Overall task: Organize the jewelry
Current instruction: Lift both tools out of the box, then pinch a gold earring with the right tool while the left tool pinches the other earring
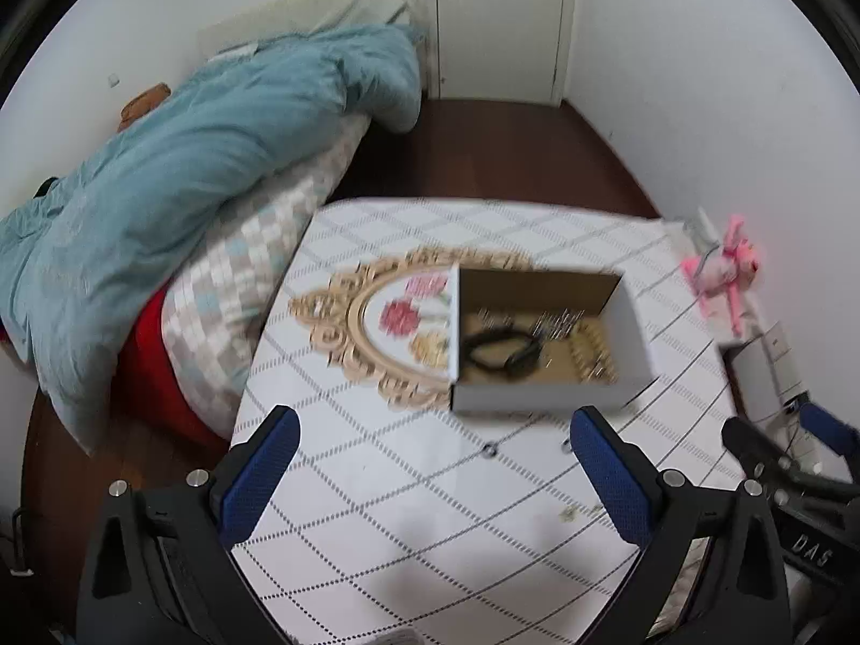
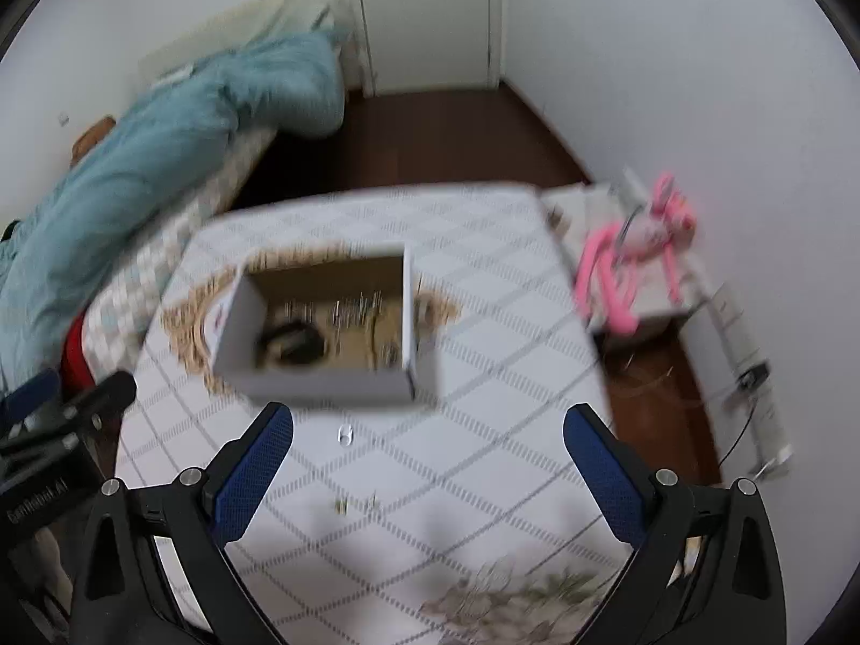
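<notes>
- Jewelry sits mostly inside the open cardboard box (image 1: 543,344), straight ahead of the left tool (image 1: 432,475) and a little beyond its tips: a dark looped cord or bracelet (image 1: 497,352) toward the box's near-left, silvery pins or chains (image 1: 559,322) mid-box, and a row of gold beads (image 1: 591,355) along its right side. Blur keeps me from naming these pieces more closely.
- Loose pieces remain outside the box. A small ring (image 1: 489,450) lies on the counter (image 1: 430,537) between the left tool's fingers and just short of the box; a second small metal item (image 1: 565,447) lies beside the right-hand finger. Tiny gold bits (image 1: 567,513) lie nearer the tool's base.
- From the right tool (image 2: 427,475), the box (image 2: 322,322) is ahead and slightly left, the ring (image 2: 344,434) between tips and box, and gold specks (image 2: 355,505) closer in.
- Both tools are spread wide and carry nothing.
- Judging by this, the sorting looks well advanced: the bulk is boxed, with the ring and a few small bits left to gather.
- An ornate gold-framed floral tray (image 1: 387,322) lies under the box's left side; a pink plush toy (image 1: 723,269) sits far right; a bed with a teal duvet (image 1: 188,161) lies far left.
</notes>
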